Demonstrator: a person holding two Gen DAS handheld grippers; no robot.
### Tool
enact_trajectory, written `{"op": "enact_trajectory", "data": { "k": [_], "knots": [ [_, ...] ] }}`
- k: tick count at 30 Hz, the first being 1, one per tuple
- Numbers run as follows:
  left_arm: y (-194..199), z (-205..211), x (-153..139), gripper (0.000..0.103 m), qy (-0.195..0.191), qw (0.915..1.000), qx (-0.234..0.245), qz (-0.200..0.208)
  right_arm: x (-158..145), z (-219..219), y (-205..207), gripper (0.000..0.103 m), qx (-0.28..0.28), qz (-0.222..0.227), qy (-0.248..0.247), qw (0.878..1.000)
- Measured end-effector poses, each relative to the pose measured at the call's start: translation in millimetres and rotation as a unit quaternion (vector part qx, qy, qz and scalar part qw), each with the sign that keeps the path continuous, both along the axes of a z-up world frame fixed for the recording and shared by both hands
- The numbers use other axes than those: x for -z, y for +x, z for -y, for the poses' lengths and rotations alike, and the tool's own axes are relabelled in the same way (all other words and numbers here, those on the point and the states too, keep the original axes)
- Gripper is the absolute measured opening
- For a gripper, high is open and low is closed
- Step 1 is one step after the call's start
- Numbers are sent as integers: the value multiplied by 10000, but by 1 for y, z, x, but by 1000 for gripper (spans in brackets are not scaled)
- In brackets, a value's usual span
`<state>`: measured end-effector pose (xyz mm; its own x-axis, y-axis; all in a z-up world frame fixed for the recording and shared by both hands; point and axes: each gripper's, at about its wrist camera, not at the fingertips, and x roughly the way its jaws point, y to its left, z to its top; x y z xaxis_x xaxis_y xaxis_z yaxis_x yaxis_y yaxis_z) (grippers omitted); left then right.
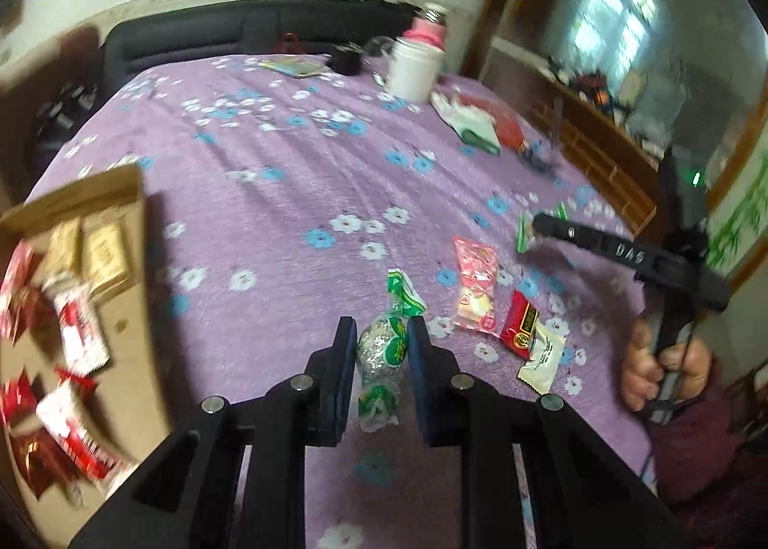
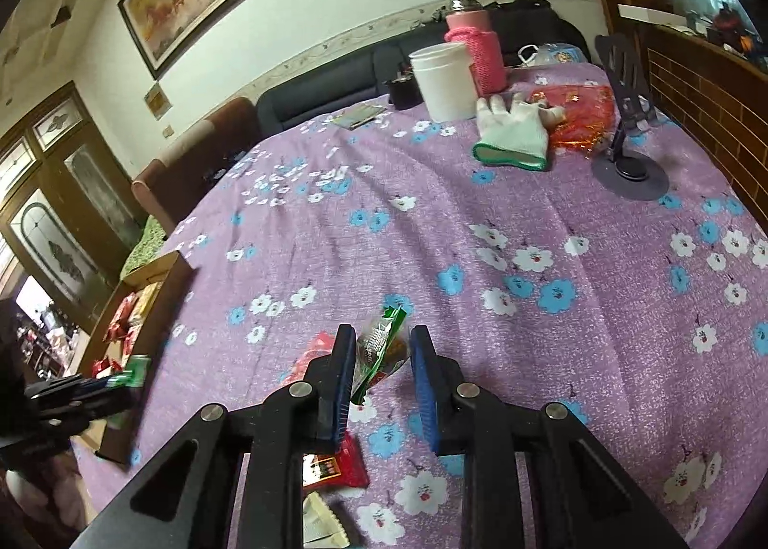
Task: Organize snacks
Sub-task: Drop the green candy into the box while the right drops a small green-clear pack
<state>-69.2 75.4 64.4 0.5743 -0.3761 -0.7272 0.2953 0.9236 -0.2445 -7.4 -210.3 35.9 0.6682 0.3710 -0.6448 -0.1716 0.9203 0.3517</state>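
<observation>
The left tool (image 1: 381, 347) is clamped on a clear green-printed snack packet (image 1: 381, 350), held above the purple floral desk (image 1: 288, 174) beside the cardboard box (image 1: 96, 232) of red-and-white snacks. The right tool (image 2: 383, 354) is clamped on a green snack wrapper (image 2: 379, 350) above the desk. Pink (image 1: 475, 285), red (image 1: 521, 321) and white (image 1: 542, 357) packets lie between the two tools.
</observation>
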Motion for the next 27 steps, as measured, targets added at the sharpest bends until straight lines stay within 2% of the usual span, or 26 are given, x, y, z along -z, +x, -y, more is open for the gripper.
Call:
{"op": "enact_trajectory", "data": {
  "k": [3, 7, 10, 15, 18, 27],
  "knots": [
    [-10, -29, -5, 21, -239, 9992, -319, 49, 5, 3, 3, 25, 109, -99, -47, 9999],
    [-25, -71, -12, 21, -335, 9961, -804, 137, 2, -1, 2, 25, 80, -147, -2, 9999],
    [-37, -105, -14, 21, -313, 9922, -1194, 186, -8, -17, -6, 25, -294, -238, 388, 9985],
    [-57, -151, -12, 21, -88, 9832, -1793, 328, -36, -78, -21, 26, -1053, -89, 263, 9941],
    [-63, -172, -6, 21, -209, 9794, -1991, 274, -42, -126, -26, 26, -1537, -64, 142, 9880],
    [-72, -200, 14, 21, -285, 9745, -2226, 83, -24, -242, -41, 26, -2577, -260, -232, 9656]
  ]
}}
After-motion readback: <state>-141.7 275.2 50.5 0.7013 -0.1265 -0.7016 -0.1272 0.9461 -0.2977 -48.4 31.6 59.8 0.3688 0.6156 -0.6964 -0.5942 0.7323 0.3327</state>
